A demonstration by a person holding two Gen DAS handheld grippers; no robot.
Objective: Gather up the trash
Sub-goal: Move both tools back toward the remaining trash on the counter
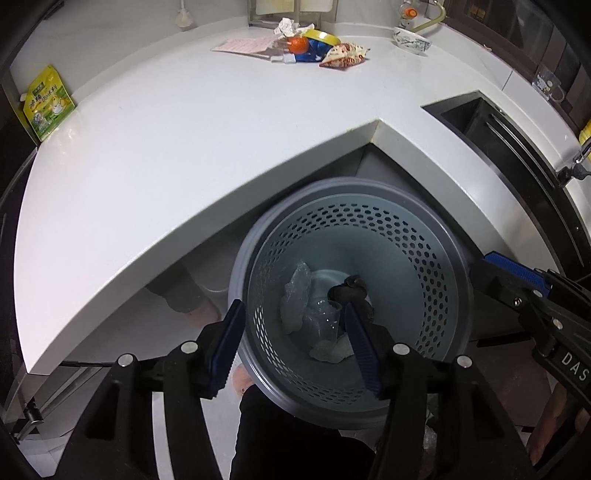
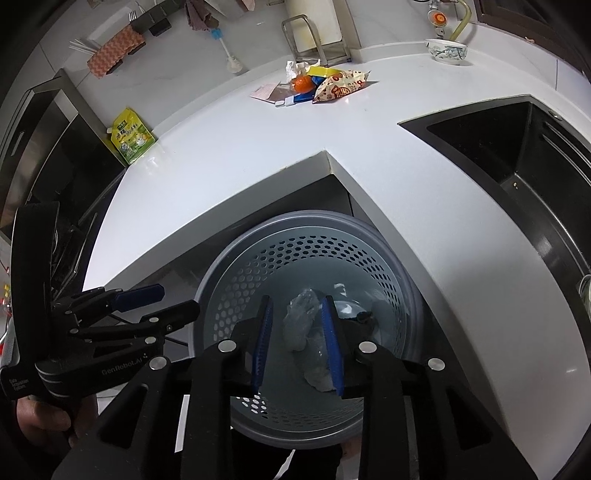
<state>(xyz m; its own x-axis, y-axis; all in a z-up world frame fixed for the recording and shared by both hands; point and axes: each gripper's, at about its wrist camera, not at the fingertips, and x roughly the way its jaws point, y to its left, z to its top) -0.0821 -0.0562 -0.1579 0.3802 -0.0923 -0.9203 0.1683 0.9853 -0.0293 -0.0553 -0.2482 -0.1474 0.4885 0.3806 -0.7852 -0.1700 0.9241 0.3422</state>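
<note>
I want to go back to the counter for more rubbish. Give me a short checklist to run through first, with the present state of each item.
1. Left gripper free of load: ok, jaws apart, nothing between the pads.
2. Right gripper free of load: ok, jaws apart with nothing gripped.
3. Grey perforated plastic bin upright below the counter corner: ok.
4. Dropped items inside the bin: ok, crumpled clear plastic and a dark lump lie on its bottom.
5. Rubbish left on the white countertop: not ok, a patterned snack bag, crumpled white paper and more remain.
6. Green and yellow pouch counts as rubbish: cannot tell.
</note>
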